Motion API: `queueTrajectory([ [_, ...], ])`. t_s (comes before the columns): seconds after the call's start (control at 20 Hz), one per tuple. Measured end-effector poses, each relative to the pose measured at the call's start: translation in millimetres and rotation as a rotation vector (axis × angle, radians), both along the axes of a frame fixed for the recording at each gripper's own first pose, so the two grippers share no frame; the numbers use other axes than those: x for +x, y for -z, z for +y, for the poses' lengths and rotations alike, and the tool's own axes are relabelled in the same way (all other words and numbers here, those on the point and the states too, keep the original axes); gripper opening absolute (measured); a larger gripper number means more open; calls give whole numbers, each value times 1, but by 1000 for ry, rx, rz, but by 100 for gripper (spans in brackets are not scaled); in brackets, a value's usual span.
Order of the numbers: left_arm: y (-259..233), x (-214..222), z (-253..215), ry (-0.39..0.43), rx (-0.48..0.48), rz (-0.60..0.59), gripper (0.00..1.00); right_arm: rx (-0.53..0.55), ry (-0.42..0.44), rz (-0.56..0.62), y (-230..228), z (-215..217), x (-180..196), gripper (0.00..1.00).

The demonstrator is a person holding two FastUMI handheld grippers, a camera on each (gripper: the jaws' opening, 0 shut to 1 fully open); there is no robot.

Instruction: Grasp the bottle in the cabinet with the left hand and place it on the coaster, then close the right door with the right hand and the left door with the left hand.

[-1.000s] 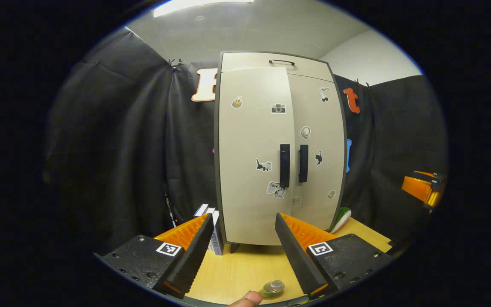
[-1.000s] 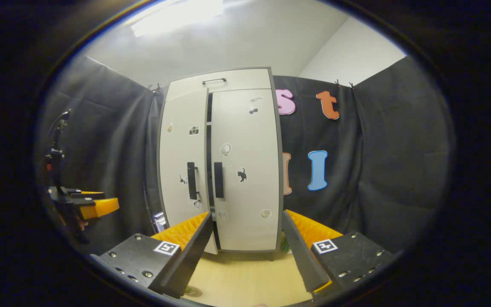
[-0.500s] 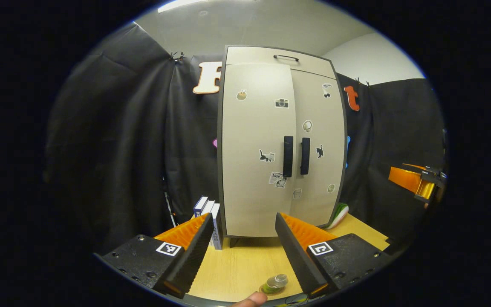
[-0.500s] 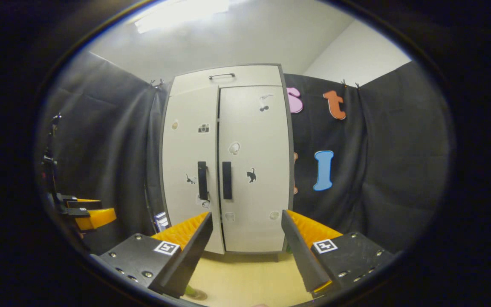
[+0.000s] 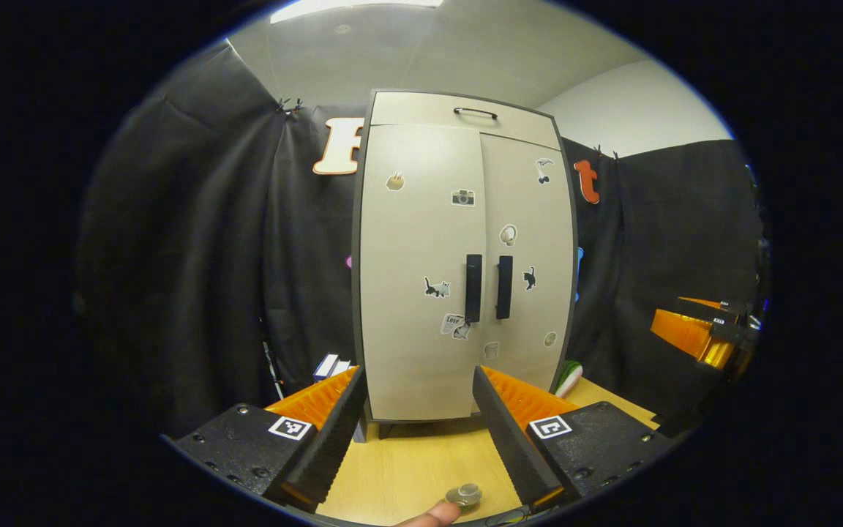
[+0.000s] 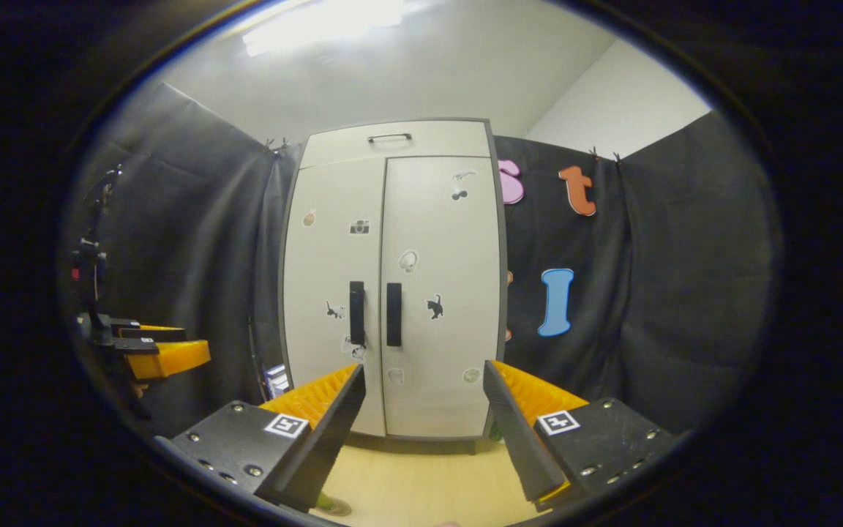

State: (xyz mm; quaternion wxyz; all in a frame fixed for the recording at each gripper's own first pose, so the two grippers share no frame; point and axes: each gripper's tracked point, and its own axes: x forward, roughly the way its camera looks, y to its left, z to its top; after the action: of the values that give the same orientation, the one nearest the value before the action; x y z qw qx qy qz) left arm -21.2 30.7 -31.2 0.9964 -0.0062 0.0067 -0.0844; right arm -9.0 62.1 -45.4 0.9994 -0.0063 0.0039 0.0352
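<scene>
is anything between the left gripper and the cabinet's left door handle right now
Nothing visible blocks it. In the left gripper view the left gripper hangs open over bare table, facing the shut cabinet, and the left door handle is in plain sight. The bottle sits low by the jaws, below that line.

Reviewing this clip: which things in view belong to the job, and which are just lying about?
Job:
- cabinet, both doors shut
- bottle on the table
- left gripper, open
- right gripper, open

Lying about:
- small boxes left of the cabinet
- green-and-white item at its right
</scene>
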Motion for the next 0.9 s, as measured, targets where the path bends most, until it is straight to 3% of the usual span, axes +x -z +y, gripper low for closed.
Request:
queueTrajectory([
  [0.5, -11, -14, -7, 72, 20, -64, 92, -9, 10, -45, -20, 12, -8, 98],
  [0.9, -2, -16, -3, 100, -1, -50, 91, -35, 36, -46, -3, 32, -21, 98],
])
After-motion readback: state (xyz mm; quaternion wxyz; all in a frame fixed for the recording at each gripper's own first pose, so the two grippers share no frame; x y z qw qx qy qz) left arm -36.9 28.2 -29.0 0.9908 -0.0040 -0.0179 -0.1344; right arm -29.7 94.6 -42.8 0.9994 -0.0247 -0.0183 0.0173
